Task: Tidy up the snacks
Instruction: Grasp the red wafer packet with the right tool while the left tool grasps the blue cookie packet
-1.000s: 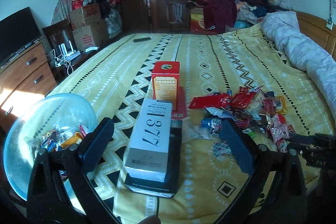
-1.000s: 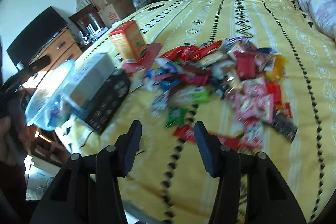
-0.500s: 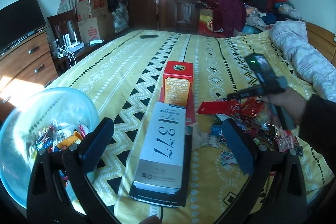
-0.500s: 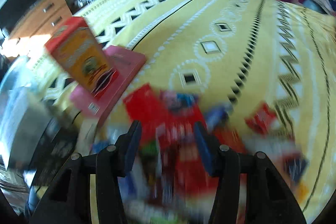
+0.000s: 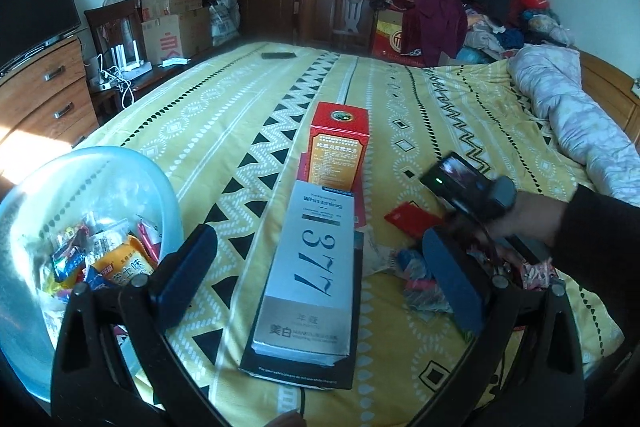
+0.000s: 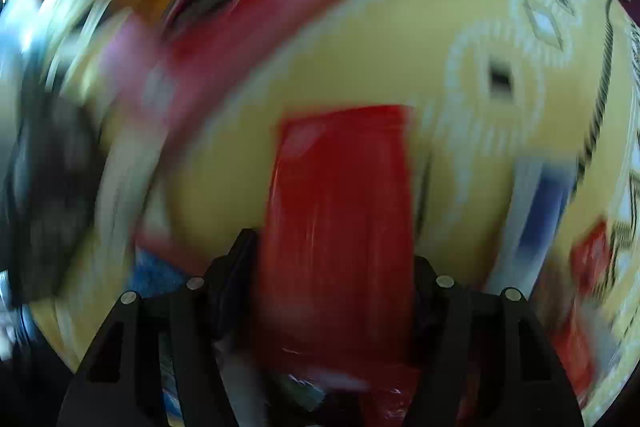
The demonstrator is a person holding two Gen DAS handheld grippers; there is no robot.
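My left gripper point(image 5: 316, 267) is open and empty, held low over the bed in front of a grey box marked 377 point(image 5: 310, 275). A clear blue bowl point(image 5: 120, 171) with several snack packets sits at my left. My right gripper point(image 6: 334, 267) is down in the snack pile, and its body shows in the left wrist view point(image 5: 476, 195). A long red snack packet point(image 6: 340, 211) lies between its fingers, one on each side. The view is blurred, so I cannot tell whether the jaws grip it. The same packet shows in the left wrist view point(image 5: 412, 217).
A red and orange box point(image 5: 338, 151) stands behind the grey box, on a pink flat box point(image 6: 240, 27). More loose snacks point(image 5: 528, 271) lie at the right. A rolled quilt point(image 5: 580, 123) lies at the far right. A dresser point(image 5: 40, 95) stands left of the bed.
My right gripper has dropped from above the pile down onto the red packet, which now sits between its fingers. My left gripper has barely moved.
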